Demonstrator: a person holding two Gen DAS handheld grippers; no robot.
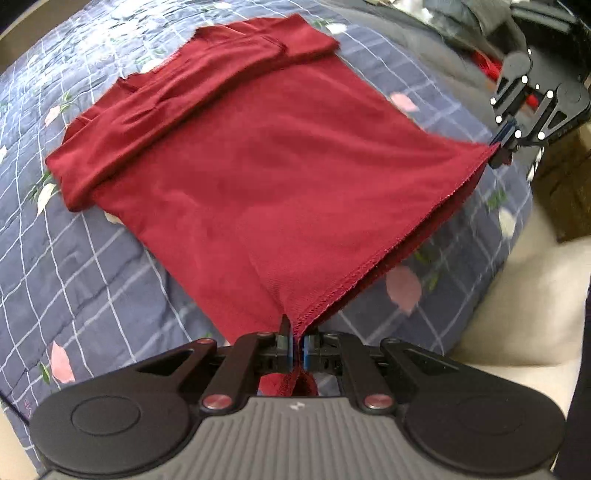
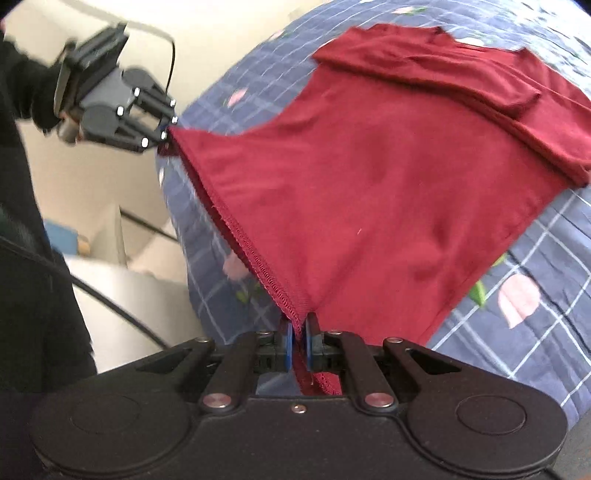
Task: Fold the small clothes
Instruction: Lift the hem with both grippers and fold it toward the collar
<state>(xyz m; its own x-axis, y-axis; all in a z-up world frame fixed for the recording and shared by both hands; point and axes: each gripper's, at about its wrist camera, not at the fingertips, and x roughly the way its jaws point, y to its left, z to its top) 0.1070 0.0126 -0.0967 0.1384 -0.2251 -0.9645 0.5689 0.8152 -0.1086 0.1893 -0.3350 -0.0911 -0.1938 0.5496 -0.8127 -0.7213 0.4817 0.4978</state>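
A dark red long-sleeved shirt [image 1: 258, 162] lies on the blue checked quilt [image 1: 92, 258], its sleeves folded across the far part. My left gripper [image 1: 295, 341] is shut on one corner of the stitched bottom hem. My right gripper [image 2: 299, 341] is shut on the other hem corner. The hem [image 1: 399, 236] is stretched taut between them and lifted off the quilt. The right gripper shows at the right of the left wrist view [image 1: 504, 146]; the left gripper shows at the upper left of the right wrist view [image 2: 166, 138]. The shirt also fills the right wrist view [image 2: 388, 184].
The quilt [image 2: 535, 350] has pink flower prints and ends at a rounded edge near the hem. Beyond that edge are cream furniture [image 1: 535, 295], a black cable [image 2: 110, 306] and white boxes [image 2: 122, 273]. Dark clutter [image 1: 480, 22] lies at the far right.
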